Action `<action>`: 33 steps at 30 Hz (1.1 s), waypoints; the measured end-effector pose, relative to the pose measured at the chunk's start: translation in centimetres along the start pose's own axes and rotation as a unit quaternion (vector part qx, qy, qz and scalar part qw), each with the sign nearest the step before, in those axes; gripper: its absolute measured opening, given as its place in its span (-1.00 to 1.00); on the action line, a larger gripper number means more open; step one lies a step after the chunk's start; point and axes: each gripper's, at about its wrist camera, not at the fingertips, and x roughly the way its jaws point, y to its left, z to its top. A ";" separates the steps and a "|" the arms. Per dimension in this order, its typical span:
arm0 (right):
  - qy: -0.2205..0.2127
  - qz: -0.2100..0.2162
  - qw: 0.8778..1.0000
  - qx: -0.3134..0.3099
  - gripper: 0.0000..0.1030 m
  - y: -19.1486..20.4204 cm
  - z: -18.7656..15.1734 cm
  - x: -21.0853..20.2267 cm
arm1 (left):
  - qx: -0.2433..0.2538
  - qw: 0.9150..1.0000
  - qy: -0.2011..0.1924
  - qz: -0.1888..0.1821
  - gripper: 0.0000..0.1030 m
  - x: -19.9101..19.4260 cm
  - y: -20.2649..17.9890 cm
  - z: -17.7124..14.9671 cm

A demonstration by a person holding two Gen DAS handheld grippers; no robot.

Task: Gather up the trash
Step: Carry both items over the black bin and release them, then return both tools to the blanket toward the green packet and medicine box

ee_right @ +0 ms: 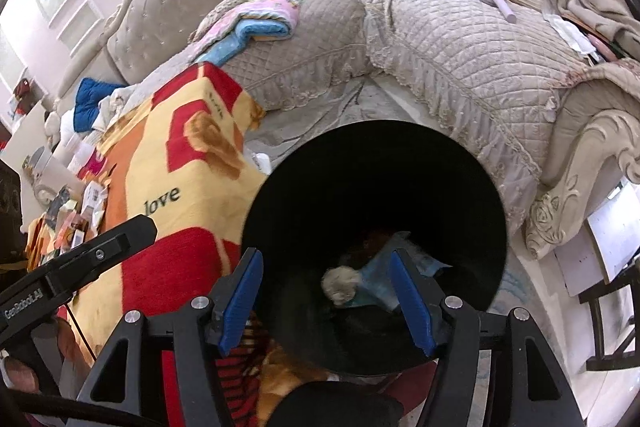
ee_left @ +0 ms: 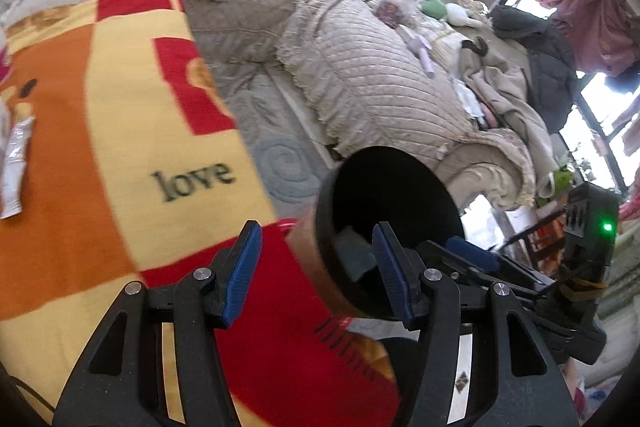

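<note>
Two hand-held grippers hang over a black bin (ee_right: 372,211) that stands beside a surface draped with a blanket (ee_left: 120,131) in red, orange and yellow squares bearing the word "love".

In the right wrist view, the right gripper (ee_right: 328,301) points steeply down into the bin's round mouth. Its blue-padded fingers (ee_right: 240,297) stand apart with nothing pressed between them. Down inside the bin lie a grey fluffy clump (ee_right: 340,285) and crumpled bluish scraps (ee_right: 376,279); the clump shows in the gap between the fingers but touches neither. The left gripper's black body enters this view from the lower left edge, above the blanket.

In the left wrist view, the left gripper (ee_left: 320,275) is also open, its fingers (ee_left: 242,269) apart and empty. One finger is over the blanket's red patch, the other in front of the bin's rim. The bin (ee_left: 384,195) looks tilted in this view, its outer wall brownish below a black rim, and a dark scrap shows inside near the rim. The right gripper (ee_left: 468,251) reaches over the bin's mouth from the right, with a green light on the unit behind it.

At the far left of the blanket lies a flat white wrapper (ee_left: 14,163), well apart from both grippers. Behind everything stands a beige quilted sofa (ee_right: 460,39) piled with folded cloths, a cushion and small clutter.
</note>
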 end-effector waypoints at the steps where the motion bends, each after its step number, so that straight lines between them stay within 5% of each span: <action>1: 0.000 0.001 1.000 -0.002 0.23 0.3 -0.1 0.1 | 0.000 1.000 -0.003 0.008 0.09 -0.2 0.3 -0.1; 33: 0.048 0.056 0.991 -0.114 0.41 14.4 -2.5 3.8 | -0.043 0.986 -0.053 0.150 0.09 -9.3 11.9 -4.6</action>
